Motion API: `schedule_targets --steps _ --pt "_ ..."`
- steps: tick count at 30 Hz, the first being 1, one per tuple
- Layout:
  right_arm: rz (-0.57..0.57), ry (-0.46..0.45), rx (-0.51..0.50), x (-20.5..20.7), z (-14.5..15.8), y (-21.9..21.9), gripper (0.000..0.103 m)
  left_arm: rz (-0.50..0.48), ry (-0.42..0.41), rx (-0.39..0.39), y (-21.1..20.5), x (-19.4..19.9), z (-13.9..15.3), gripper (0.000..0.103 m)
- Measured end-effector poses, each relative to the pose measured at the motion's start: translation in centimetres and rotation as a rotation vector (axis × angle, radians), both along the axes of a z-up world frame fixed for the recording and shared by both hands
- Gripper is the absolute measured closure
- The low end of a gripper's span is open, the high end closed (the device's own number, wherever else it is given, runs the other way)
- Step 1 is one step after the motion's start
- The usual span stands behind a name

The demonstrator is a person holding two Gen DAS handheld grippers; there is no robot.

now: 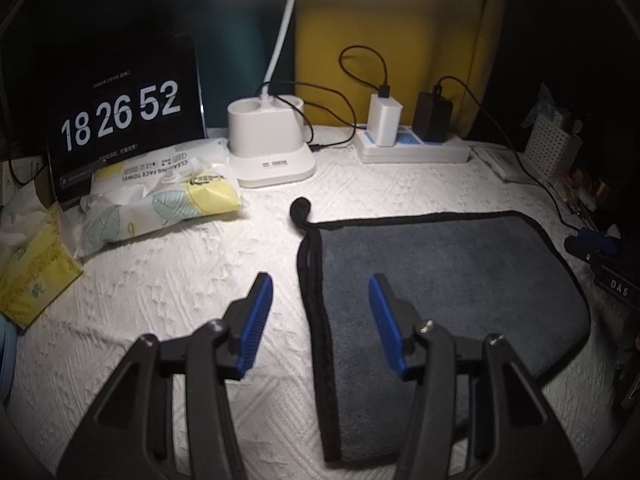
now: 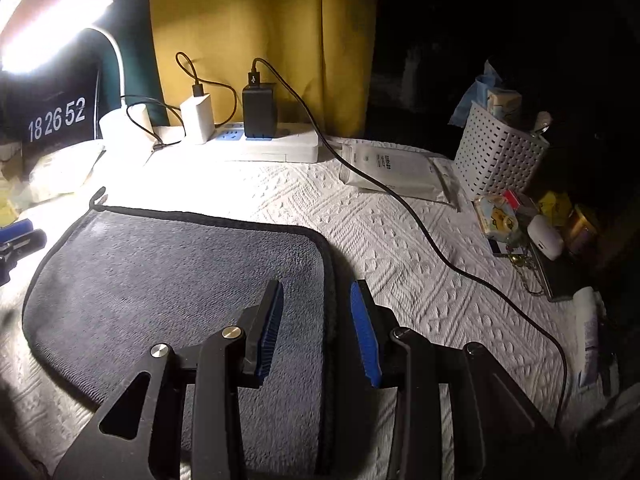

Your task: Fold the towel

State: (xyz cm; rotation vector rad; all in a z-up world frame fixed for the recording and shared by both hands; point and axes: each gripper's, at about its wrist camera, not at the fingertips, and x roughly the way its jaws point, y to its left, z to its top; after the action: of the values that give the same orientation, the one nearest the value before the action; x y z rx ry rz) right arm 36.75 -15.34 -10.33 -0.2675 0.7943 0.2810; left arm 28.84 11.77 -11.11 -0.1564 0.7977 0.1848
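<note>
On the desk (image 1: 168,280), spread with a white textured cloth, the grey towel (image 1: 440,280) with black edging lies flat in the left wrist view, its hanging loop (image 1: 300,208) curled at the far left corner. The left hand-held gripper (image 1: 320,292) hovers over the towel's left edge with its blue-padded fingers (image 1: 256,320) spread wide and pinching nothing; one finger is above bare cloth, the other above the towel. Behind stand a clock display (image 1: 120,116) reading 18 26 52, a pack of face towels (image 1: 160,192), a white lamp base (image 1: 272,144) and a power strip (image 1: 416,148) carrying two chargers. The right hand-held gripper's tip shows at the far right edge. In the right wrist view, the towel (image 2: 160,280) lies to the left and centre, and the right hand-held gripper (image 2: 316,300) hovers over its right edge, fingers (image 2: 364,332) apart and straddling the black border, gripping nothing. A black cable (image 2: 420,232) runs across the cloth to the right, near a white perforated basket (image 2: 496,152).
</note>
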Motion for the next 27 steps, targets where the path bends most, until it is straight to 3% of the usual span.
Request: schedule_targets --steps 27 --pt "0.008 -0.019 0.017 -6.1 1.6 -0.4 0.066 -0.02 -0.02 -0.045 -1.5 -5.9 1.3 0.051"
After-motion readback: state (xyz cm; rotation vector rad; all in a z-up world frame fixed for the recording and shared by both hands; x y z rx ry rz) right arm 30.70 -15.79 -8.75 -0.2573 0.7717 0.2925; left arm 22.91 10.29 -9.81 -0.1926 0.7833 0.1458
